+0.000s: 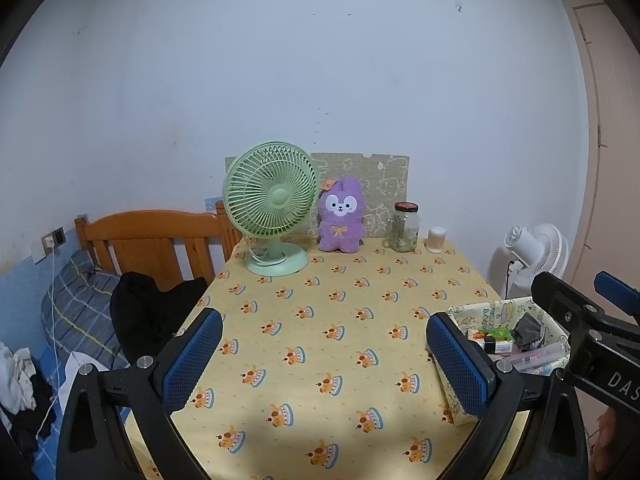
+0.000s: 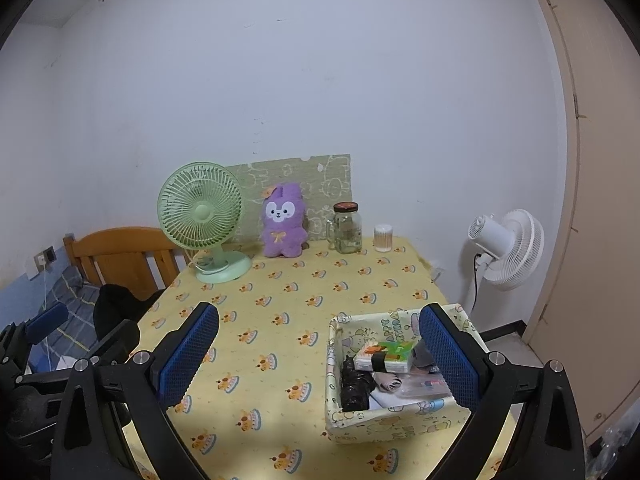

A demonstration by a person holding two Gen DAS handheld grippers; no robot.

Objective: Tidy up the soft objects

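Observation:
A purple plush rabbit (image 1: pixel 341 216) (image 2: pixel 283 222) sits upright at the back of the table against a patterned board. A soft fabric basket (image 2: pixel 336 376) (image 1: pixel 460 314) holding small packets and dark items stands at the table's front right. My left gripper (image 1: pixel 324 360) hovers open over the front middle of the yellow tablecloth with nothing between its fingers. Just as wide open, my right gripper (image 2: pixel 320 360) hangs over the front right, its right finger (image 2: pixel 448 356) above the basket. The right gripper also shows in the left wrist view at the right edge (image 1: pixel 592 320).
A green desk fan (image 1: pixel 272 208) (image 2: pixel 204 216) stands left of the plush. A glass jar (image 1: pixel 405 226) (image 2: pixel 347 227) and a small swab container (image 1: pixel 436 239) (image 2: pixel 383 237) stand to its right. A bed with dark clothes (image 1: pixel 152 308) lies left; a white floor fan (image 2: pixel 508 248) stands right.

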